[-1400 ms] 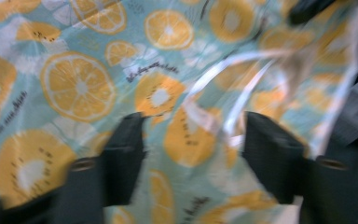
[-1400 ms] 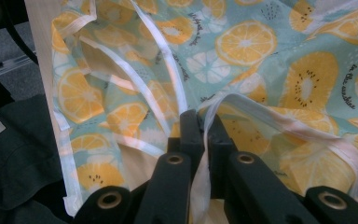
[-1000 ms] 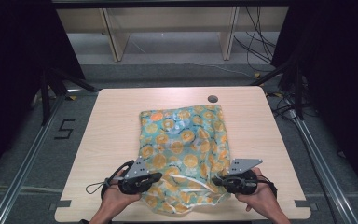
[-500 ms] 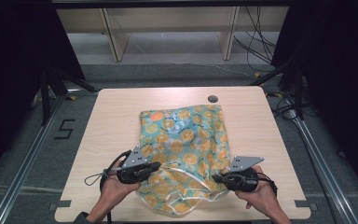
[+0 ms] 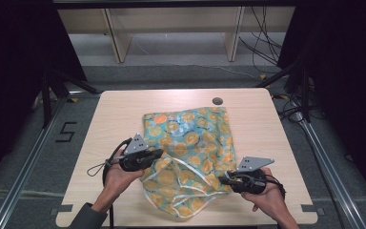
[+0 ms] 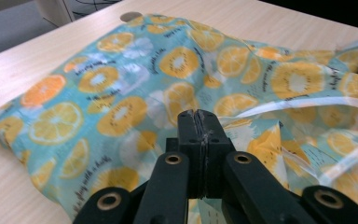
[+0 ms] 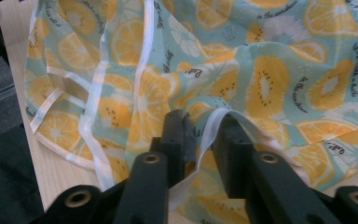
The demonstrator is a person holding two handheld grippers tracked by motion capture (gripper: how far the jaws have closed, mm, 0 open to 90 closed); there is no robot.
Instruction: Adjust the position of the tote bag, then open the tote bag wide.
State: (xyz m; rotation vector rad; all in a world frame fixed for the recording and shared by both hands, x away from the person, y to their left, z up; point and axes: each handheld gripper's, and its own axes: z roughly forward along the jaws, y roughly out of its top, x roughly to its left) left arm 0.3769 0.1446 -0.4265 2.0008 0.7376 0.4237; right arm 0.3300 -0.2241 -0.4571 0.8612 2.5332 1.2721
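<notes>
A teal cloth (image 5: 190, 133) printed with orange slices lies rumpled on the wooden table (image 5: 119, 114), its near part folded over and bunched. My left gripper (image 5: 158, 153) is at the cloth's left edge and is shut on the fabric; in the left gripper view the jaws (image 6: 198, 122) meet, with the cloth (image 6: 121, 79) spread beyond them. My right gripper (image 5: 221, 179) is at the near right edge. Its jaws (image 7: 204, 123) have just been opening and stand apart, with the white hem (image 7: 216, 122) lying loosely between them.
A round cable hole (image 5: 217, 101) sits near the table's far edge. Bare wood surrounds the cloth on the left, right and far sides. Beyond the table there is grey floor with a "5" mark (image 5: 66, 132), shelf legs and cables.
My left gripper has moved away from the near edge and slightly up, taking the cloth's edge along. The right gripper stayed in place and its jaws parted.
</notes>
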